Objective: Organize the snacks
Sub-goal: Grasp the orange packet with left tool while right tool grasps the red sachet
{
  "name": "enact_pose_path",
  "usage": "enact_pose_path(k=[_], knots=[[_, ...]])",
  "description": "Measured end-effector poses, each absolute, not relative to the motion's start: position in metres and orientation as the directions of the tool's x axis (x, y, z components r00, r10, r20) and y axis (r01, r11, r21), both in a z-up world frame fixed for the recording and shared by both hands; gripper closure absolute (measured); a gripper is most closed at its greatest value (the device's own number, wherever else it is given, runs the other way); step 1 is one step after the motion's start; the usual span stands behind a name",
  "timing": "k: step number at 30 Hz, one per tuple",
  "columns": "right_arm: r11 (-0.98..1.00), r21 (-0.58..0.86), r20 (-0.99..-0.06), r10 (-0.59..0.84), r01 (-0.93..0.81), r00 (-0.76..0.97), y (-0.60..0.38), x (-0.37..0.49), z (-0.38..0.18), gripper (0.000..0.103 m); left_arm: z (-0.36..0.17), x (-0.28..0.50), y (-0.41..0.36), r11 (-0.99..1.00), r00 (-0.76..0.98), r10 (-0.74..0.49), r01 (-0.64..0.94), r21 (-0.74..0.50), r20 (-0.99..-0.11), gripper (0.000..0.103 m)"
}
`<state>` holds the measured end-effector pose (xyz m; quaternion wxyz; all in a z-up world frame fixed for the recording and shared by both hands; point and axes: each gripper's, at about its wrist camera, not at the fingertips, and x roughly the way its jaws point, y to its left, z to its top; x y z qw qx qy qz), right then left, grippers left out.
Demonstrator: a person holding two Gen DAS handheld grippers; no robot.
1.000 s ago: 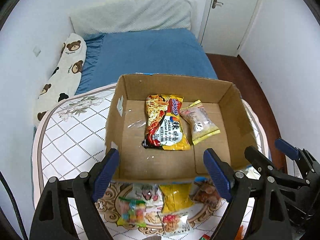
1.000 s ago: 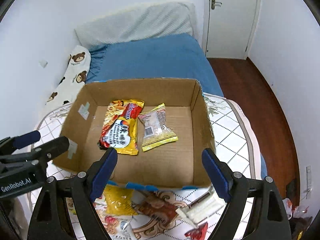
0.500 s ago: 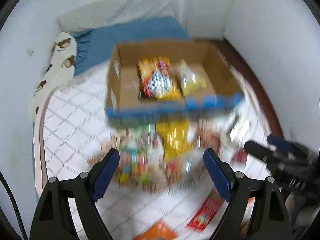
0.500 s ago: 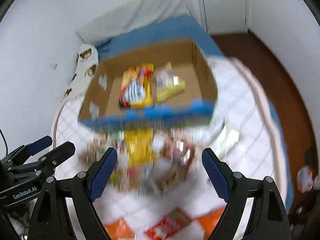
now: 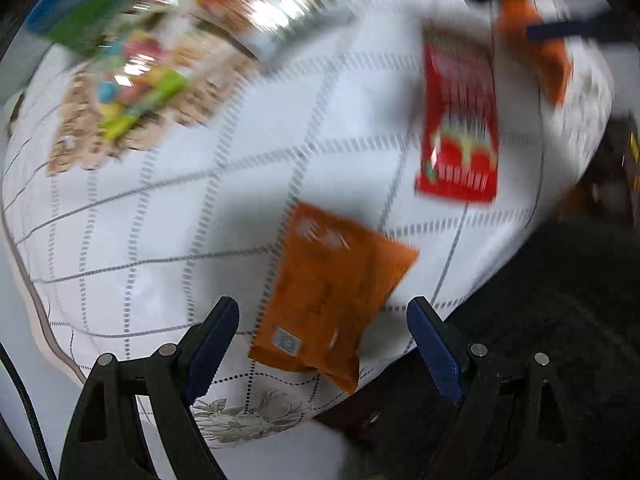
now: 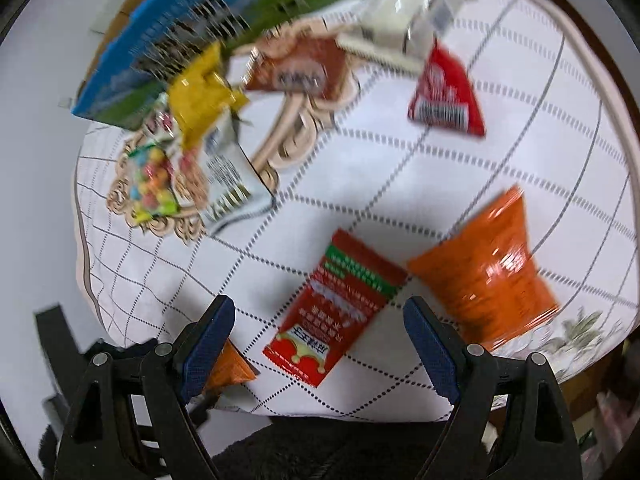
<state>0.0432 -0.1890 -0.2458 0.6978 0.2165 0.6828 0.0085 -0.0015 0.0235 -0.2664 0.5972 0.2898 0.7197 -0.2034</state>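
Both views are blurred by motion. My left gripper (image 5: 322,344) is open and empty, its jaws either side of a flat orange packet (image 5: 328,292) near the table's front edge. A red packet (image 5: 458,128) lies beyond it to the right. My right gripper (image 6: 316,344) is open and empty, its jaws either side of a red packet (image 6: 340,308). An orange packet (image 6: 488,272) lies to its right. The cardboard box (image 6: 192,40), blue and green outside, stands at the far side.
On the white checked tablecloth (image 6: 400,168) lie a yellow packet (image 6: 200,96), a candy bag (image 6: 154,184), a silver packet (image 6: 232,184), a brown packet (image 6: 300,68), a small red packet (image 6: 444,96) and a white packet (image 6: 404,20). The table edge is close below both grippers.
Both grippers have swung down and back from the box to the near part of the table. The box has gone from the centre of view to the top. Both jaws stay open.
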Motion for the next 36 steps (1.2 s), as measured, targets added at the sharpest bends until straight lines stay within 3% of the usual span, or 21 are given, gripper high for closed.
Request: enact_pose_path(k=[2,7,13,17,23,31,36], knots=[[0.900,0.321,-0.945,0.324,0.296,0.040,-0.186,0.043,-0.258,0.014,-0.282,-0.008,0.019,0.727,-0.129,0.212,0.684,0.068,-0.969,0.017],[0.891,0.317,-0.935,0.351,0.325,-0.052,-0.176,0.042,-0.290,0.014,-0.302,0.007,0.031,0.809,-0.107,0.278,0.561,0.173,-0.954,0.040],[0.914,0.222,-0.955,0.275,0.341,-0.115,-0.165,0.044,-0.318,0.016,-0.288,0.059,0.097,0.993,-0.140,0.079,0.096,0.066,-0.987,0.042],[0.965,0.142,-0.983,0.163,0.222,-0.081,-0.138,0.055,-0.316,0.033,-0.289,0.066,0.123,0.996,-0.160,-0.050,-0.084,-0.037,-0.986,0.042],[0.987,0.030,-0.999,0.031,-0.156,0.006,-0.077,0.058,-0.298,0.036,-0.302,0.049,0.139,0.975,-0.195,-0.169,-0.176,-0.135,-0.966,0.041],[0.997,0.072,-0.997,0.072,-0.011,-0.026,-0.091,0.048,-0.309,0.033,-0.301,0.038,0.141,0.969,-0.143,-0.148,-0.220,-0.114,-0.979,0.043],[0.998,0.026,-0.999,0.027,-0.058,0.018,-0.084,0.043,-0.303,0.047,-0.282,0.044,0.115,0.980,-0.100,-0.094,-0.183,-0.075,-0.990,0.049]])
